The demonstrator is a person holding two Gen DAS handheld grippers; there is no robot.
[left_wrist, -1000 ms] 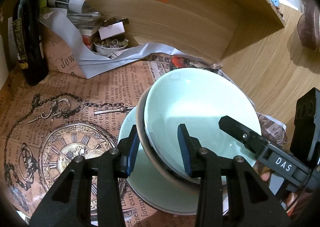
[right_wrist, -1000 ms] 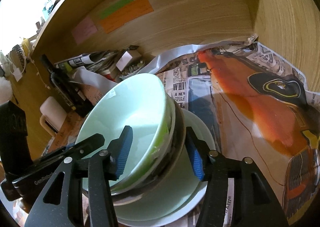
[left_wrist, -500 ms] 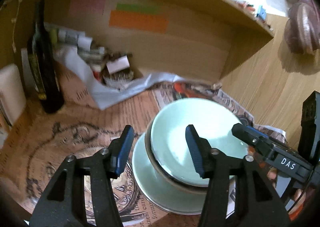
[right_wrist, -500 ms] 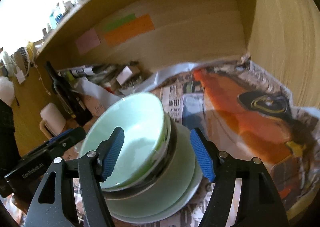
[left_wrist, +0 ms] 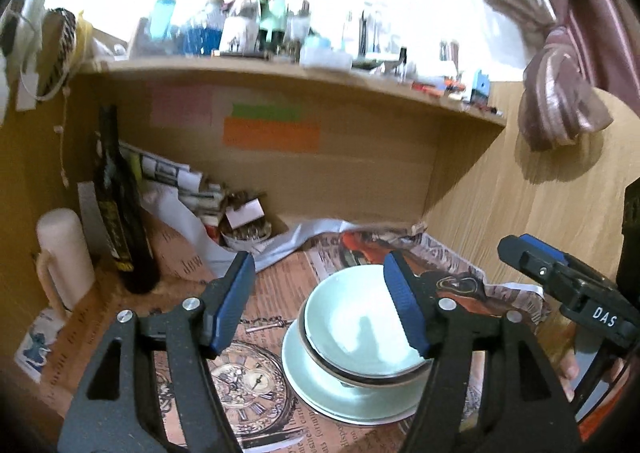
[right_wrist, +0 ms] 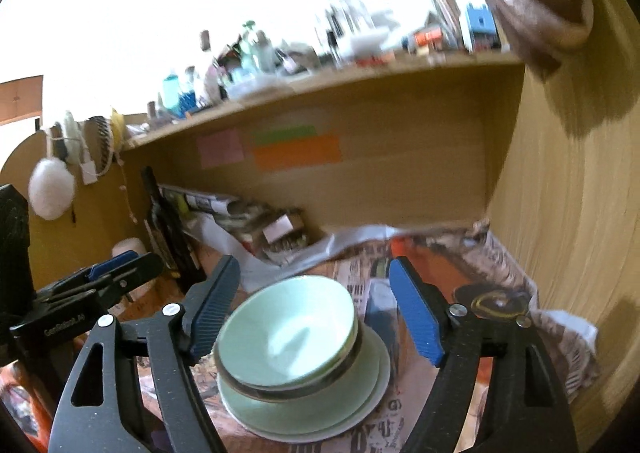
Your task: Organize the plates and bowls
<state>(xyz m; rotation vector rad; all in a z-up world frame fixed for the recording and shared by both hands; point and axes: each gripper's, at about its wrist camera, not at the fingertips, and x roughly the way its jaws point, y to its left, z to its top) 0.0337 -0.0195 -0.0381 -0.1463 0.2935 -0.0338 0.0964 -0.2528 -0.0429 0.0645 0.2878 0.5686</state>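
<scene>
Stack of pale green ceramic bowls [left_wrist: 360, 329] on pale green plates [left_wrist: 320, 393] is being left on newspaper-covered surface [left_wrist: 280, 293] | left gripper [left_wrist: 320, 305] and right gripper [right_wrist: 312, 313]: jaws just being opened wide, nothing held | judged next: further dishes, none in view, are being sought.

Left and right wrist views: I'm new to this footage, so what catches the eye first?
A stack of pale green bowls on pale green plates sits on newspaper-covered desk, mid-frame. Both the left gripper and right gripper hang open above it, empty. A dark bottle stands at the left.

Dark bottle [left_wrist: 120, 209] — newspaper [left_wrist: 448, 265] — shelf [left_wrist: 280, 73]
</scene>
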